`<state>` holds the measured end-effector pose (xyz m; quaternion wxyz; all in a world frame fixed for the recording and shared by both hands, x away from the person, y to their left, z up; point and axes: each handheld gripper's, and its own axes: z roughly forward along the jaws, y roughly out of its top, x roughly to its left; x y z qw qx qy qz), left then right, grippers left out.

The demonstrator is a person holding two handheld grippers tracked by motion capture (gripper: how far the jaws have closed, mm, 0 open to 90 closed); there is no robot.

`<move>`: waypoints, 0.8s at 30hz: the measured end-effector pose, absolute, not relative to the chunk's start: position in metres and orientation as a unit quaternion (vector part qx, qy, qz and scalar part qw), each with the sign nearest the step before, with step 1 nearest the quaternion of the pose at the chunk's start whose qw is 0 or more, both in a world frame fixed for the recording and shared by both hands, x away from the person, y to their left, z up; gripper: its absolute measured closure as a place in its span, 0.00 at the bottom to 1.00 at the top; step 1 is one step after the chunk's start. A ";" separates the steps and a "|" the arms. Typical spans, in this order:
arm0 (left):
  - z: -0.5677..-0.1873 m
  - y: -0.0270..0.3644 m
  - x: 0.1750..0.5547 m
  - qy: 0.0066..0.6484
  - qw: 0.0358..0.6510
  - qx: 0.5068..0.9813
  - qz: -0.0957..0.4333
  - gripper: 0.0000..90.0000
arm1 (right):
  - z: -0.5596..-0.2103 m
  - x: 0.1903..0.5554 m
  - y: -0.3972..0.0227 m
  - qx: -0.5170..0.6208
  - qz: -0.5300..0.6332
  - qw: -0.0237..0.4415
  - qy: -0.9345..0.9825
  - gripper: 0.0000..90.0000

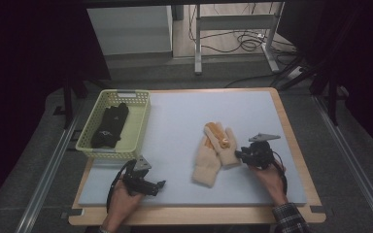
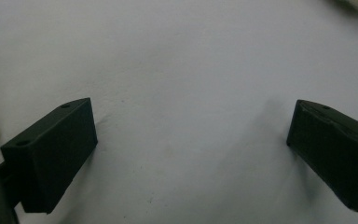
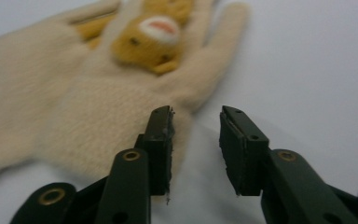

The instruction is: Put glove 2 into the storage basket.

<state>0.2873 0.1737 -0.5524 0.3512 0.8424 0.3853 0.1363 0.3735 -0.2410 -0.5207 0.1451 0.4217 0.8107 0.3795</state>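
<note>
1. Grey mat (image 1: 175,121) on table; yellow basket (image 1: 138,127) far-left holds black gloves (image 1: 109,126).
2. Cream gloves (image 1: 216,153) lie mid-right.
3. Left gripper (image 1: 159,185): jaws wide apart, bare mat between.
4. Right gripper (image 3: 196,140): jaws partly spread at the cream gloves' edge.

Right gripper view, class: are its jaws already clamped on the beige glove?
No, the right gripper stands open with a gap between its jaws at the edge of the beige glove.

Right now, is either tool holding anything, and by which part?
Nothing is held. The left tool is open over bare mat. The right tool is open at the cream glove's edge, not closed on it.
</note>
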 end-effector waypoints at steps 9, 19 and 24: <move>-0.552 0.174 0.287 0.385 0.351 0.843 0.136 0.02 | -0.506 0.351 -0.229 0.376 0.386 0.149 0.829 0.71; -0.552 0.174 0.287 0.385 0.351 0.842 0.136 0.02 | -0.510 0.405 -0.213 0.307 0.405 0.126 0.852 0.49; -0.552 0.174 0.287 0.385 0.352 0.842 0.136 0.02 | -0.523 0.413 -0.207 0.289 0.388 0.137 0.865 0.64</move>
